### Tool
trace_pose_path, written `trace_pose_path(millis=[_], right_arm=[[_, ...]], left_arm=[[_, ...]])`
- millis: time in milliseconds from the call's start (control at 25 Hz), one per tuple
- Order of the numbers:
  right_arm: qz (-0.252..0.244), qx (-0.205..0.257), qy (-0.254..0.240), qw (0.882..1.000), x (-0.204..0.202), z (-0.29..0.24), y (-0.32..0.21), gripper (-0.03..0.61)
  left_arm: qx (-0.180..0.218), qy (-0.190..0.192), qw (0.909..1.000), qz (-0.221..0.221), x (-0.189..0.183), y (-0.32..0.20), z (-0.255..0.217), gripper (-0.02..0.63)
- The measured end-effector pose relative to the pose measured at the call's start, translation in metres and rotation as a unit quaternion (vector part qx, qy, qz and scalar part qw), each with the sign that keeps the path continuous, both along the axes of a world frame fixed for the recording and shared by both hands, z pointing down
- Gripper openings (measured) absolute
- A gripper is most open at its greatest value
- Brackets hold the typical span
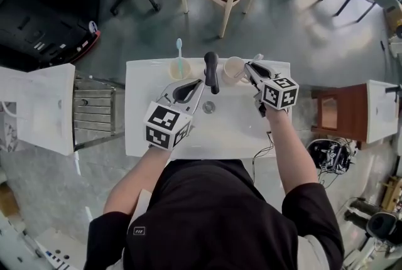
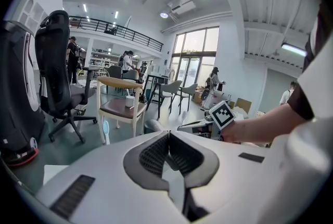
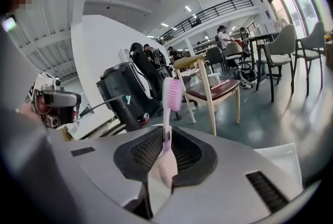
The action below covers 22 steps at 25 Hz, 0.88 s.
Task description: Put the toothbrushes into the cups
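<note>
View from above onto a white tabletop, with a black faucet at the middle of its far edge and a drain just nearer. Two cups along that far edge: a yellowish cup left of the faucet, already holding a blue toothbrush upright, and a pale cup right of the faucet with nothing visible in it.

Step in hand, judging from the layout: bringing the second brush to the pale cup. Just beside that cup's right rim, the right gripper, jaws partly closed and pinching the handle of a pink toothbrush, bristle head sticking out past the jaw tips. Right forearm stretched forward near the tabletop's right edge, tool angled gently downward toward the far edge.

Calls next, most likely, for carrying the brush over the cup mouth, tilting it toward upright, then easing the grip apart without knocking the cup.

Over the middle of the tabletop, between drain and yellowish cup, the left gripper: closed tip to tip on nothing, tilted slightly down, left forearm reaching in from the near edge.
</note>
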State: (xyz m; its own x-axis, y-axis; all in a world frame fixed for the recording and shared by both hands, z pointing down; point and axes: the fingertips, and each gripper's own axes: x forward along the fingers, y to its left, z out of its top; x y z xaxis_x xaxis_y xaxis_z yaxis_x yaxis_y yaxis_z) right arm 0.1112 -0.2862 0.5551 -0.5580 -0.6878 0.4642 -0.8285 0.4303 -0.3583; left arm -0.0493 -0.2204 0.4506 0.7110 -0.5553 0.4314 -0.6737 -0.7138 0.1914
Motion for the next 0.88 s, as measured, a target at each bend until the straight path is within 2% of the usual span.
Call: trace_pose_path(millis=[160,280,480,680,880], right_arm=[[-0.001,-0.007,0.034,0.999,-0.001,0.005,0.001,0.063],[0.002,-0.005,0.04,0.999,-0.004,0.003,0.0,0.066],[0.029,-0.031,0.019,0.999,0.002,0.011,0.001,0.144],[0.059,-0.058,-0.011,0.997,0.011,0.016,0.013,0.163],[0.083,-0.047,-0.011,0.995,0.019,0.007,0.032,0.164]], left_arm=[[-0.001,0.004,1.0,0.004,0.003,-0.002,-0.002,0.017],[0.001,0.007,1.0,0.006,0.003,-0.003,-0.004,0.017],[0.001,0.014,0.9999,0.004,0.0,-0.006,-0.005,0.017],[0.004,0.023,0.9997,0.005,-0.004,-0.007,-0.012,0.017],[0.014,0.032,0.9993,0.012,-0.012,-0.004,-0.019,0.017]])
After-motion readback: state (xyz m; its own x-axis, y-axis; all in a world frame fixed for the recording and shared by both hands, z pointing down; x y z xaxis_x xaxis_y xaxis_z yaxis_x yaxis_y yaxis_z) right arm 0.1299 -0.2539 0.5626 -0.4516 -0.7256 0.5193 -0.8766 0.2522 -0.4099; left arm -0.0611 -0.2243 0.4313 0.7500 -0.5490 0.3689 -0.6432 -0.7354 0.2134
